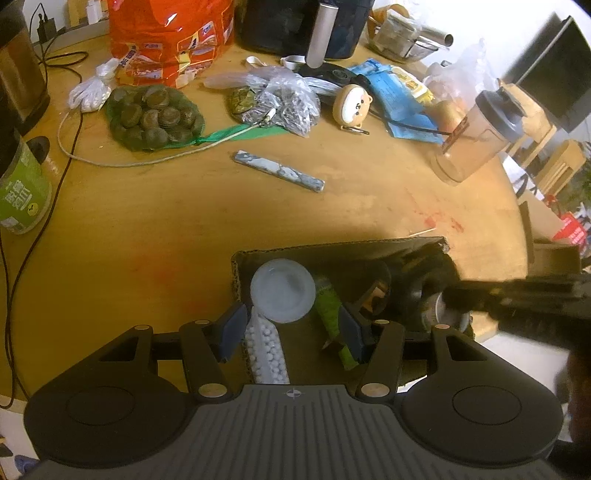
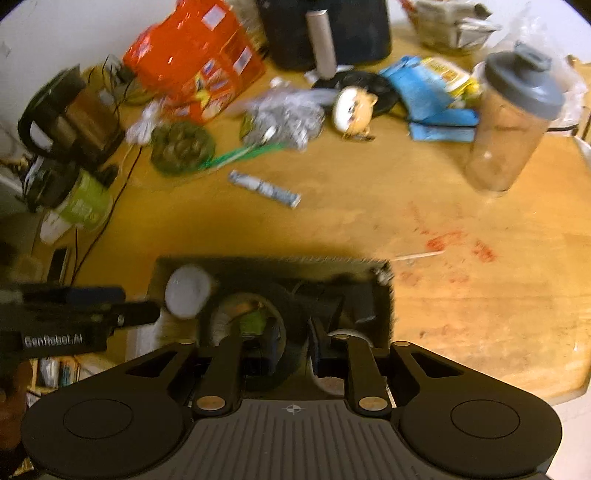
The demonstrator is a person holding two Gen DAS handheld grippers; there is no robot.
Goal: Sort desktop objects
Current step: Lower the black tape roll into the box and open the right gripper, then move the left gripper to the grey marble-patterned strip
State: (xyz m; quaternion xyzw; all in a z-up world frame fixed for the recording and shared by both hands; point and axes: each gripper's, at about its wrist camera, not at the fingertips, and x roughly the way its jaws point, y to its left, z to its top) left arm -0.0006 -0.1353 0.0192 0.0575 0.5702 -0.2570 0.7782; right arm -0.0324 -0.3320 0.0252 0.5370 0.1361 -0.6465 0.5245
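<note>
We find the left claw (image 1: 291, 334) spread wide over the near end of an open brown cardboard box (image 1: 332, 245), its blue pads apart and gripping nothing. Between the pads stands a clear plastic bottle of white pellets with a round pale lid (image 1: 282, 291), and a green tube (image 1: 330, 314) leans just beside the right-hand pad; we cannot tell whether either pad touches them.

The right claw (image 2: 291, 345) reaches into the same box (image 2: 266, 260) with its fingers partly open. The view is blurred, so we cannot tell whether it holds anything. A dark roll of tape (image 2: 284, 314) lies directly below it.

Beyond the box, on the round wooden bench (image 1: 184, 206), a flat grey-and-white patterned stick (image 1: 279, 170) lies alone. Farther off we see:
- a green net bag of brown round items (image 1: 155, 116);
- a clear plastic bag of dark bits (image 1: 284, 101);
- a tan dog-face keyring (image 1: 354, 107);
- a blue packet (image 1: 399, 99);
- a clear shaker cup with a grey lid (image 1: 476, 136), at right;
- a large orange snack bag (image 1: 173, 33), at the far edge.
</note>
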